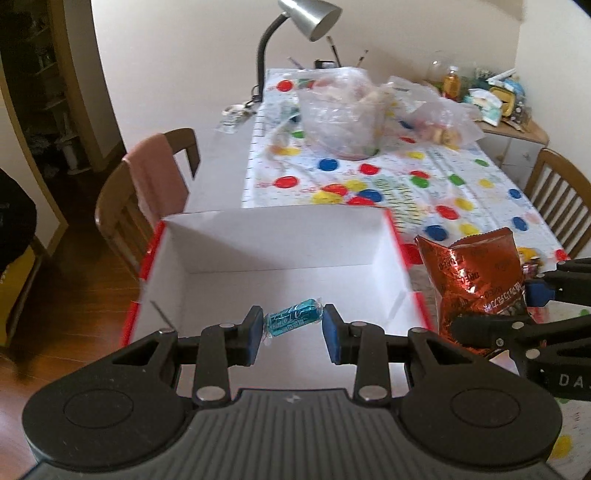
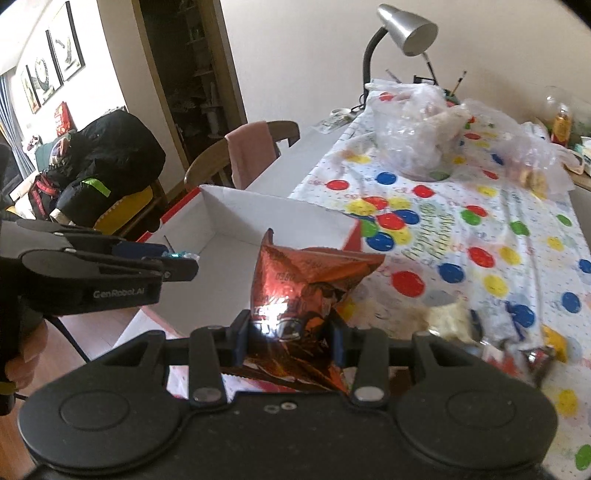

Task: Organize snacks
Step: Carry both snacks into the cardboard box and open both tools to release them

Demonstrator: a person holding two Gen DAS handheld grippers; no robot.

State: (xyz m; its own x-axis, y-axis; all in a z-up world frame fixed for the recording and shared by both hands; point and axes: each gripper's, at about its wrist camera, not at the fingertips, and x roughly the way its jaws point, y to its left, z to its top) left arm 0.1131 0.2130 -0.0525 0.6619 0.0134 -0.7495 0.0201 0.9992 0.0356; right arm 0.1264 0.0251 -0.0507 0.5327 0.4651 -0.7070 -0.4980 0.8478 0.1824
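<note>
Fingers of both grippers are clenched on snacks: the right gripper [image 2: 290, 338] pinches a crinkled red foil snack bag [image 2: 306, 284] by its lower part, bag standing upright, while the left gripper [image 1: 293, 328] clamps a small teal wrapped candy [image 1: 293, 316] end to end between its blue pads [image 1: 255, 330]. Beneath them a table [image 1: 221, 166] carries a cloth with coloured dots [image 1: 406, 184]. At its near edge sits an open white box with red sides [image 1: 386, 243], its inside bare. Candy hangs over the box's near part; red bag is just right of the box wall. Farther back lie clear plastic bags [image 1: 343, 110] and a silver desk lamp [image 1: 314, 16]
</note>
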